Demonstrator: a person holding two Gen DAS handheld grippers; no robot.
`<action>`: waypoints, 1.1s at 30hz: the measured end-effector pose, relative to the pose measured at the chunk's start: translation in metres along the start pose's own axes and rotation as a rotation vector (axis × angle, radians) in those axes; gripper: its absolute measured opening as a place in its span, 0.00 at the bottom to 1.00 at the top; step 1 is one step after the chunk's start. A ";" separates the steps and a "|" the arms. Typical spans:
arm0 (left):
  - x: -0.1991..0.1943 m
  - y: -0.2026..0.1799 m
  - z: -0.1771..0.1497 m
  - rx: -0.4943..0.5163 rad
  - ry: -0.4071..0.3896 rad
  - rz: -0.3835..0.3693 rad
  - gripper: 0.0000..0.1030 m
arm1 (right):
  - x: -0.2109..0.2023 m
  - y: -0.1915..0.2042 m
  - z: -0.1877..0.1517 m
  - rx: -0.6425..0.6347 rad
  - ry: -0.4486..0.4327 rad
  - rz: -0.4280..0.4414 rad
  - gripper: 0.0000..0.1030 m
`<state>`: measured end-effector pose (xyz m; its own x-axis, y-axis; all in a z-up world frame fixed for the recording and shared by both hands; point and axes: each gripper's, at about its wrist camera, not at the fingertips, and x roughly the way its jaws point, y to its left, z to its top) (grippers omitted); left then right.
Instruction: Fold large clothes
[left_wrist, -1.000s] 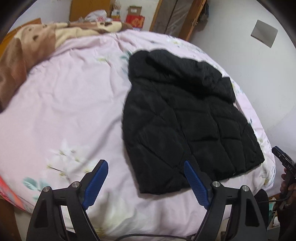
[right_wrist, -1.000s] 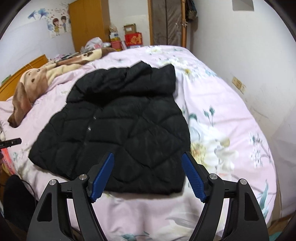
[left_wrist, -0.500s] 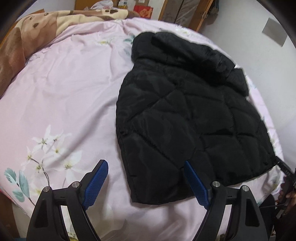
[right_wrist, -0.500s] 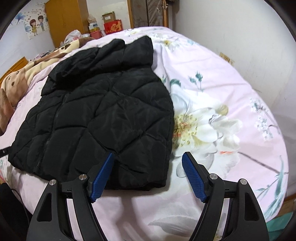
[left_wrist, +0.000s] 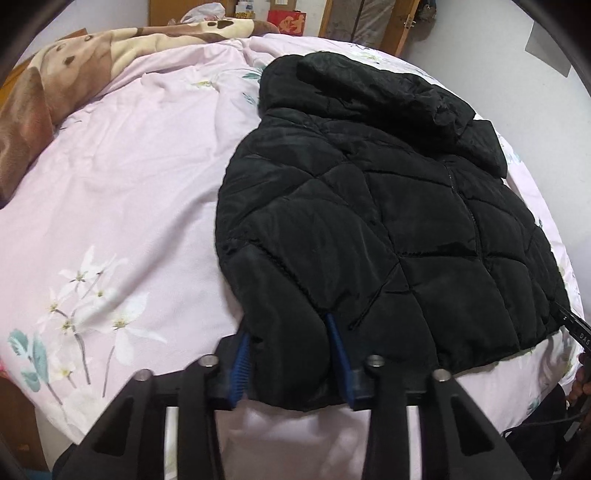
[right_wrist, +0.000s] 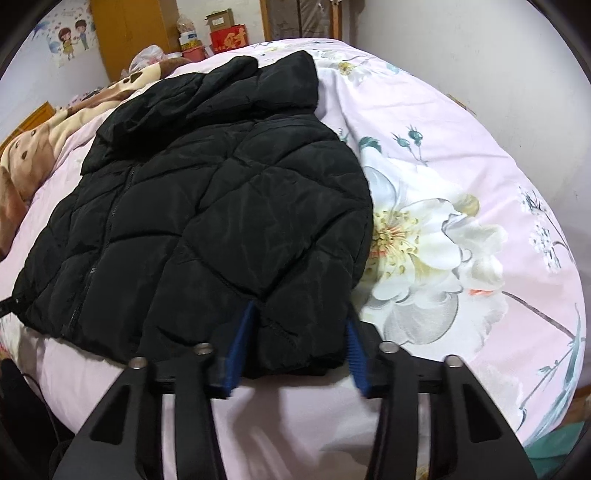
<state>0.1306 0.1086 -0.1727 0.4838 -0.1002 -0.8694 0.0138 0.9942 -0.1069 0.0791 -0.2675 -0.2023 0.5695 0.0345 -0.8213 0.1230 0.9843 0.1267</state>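
**Both grippers clamping the hem corners of a black puffer jacket**

A black quilted puffer jacket is lying flat on a bed covered by a pink floral sheet, its hood end pointing away from the cameras and its hem lying along the near edge of the bed. The zipper is running down the middle of the jacket, and the collar or hood is lying bunched across the far end.

The left gripper is closing on the jacket's near hem corner on the side facing the open stretch of sheet. Padded fabric is bulging between its blue pads, and both pads are pressing into the cloth, so it is gripping the jacket.

The right gripper is holding the opposite hem corner, beside the large white flower printed on the sheet. Its blue fingers are squeezing a thick fold of the jacket between them.

Beyond the jacket's hood end, a brown and cream blanket is lying heaped at the head of the bed. Further behind the jacket, a red box and a wooden wardrobe are standing against the back wall.
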 end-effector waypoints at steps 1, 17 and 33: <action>-0.003 0.000 0.000 -0.001 -0.010 0.001 0.30 | -0.001 0.002 0.001 -0.007 -0.002 -0.006 0.36; -0.063 -0.009 -0.001 0.037 -0.118 -0.039 0.21 | -0.062 0.015 0.000 -0.068 -0.116 0.019 0.15; -0.114 0.000 -0.021 0.083 -0.131 -0.080 0.21 | -0.125 0.015 -0.027 -0.088 -0.142 0.062 0.14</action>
<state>0.0569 0.1193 -0.0840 0.5880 -0.1786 -0.7889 0.1268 0.9836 -0.1282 -0.0121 -0.2522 -0.1131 0.6837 0.0774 -0.7257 0.0158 0.9926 0.1207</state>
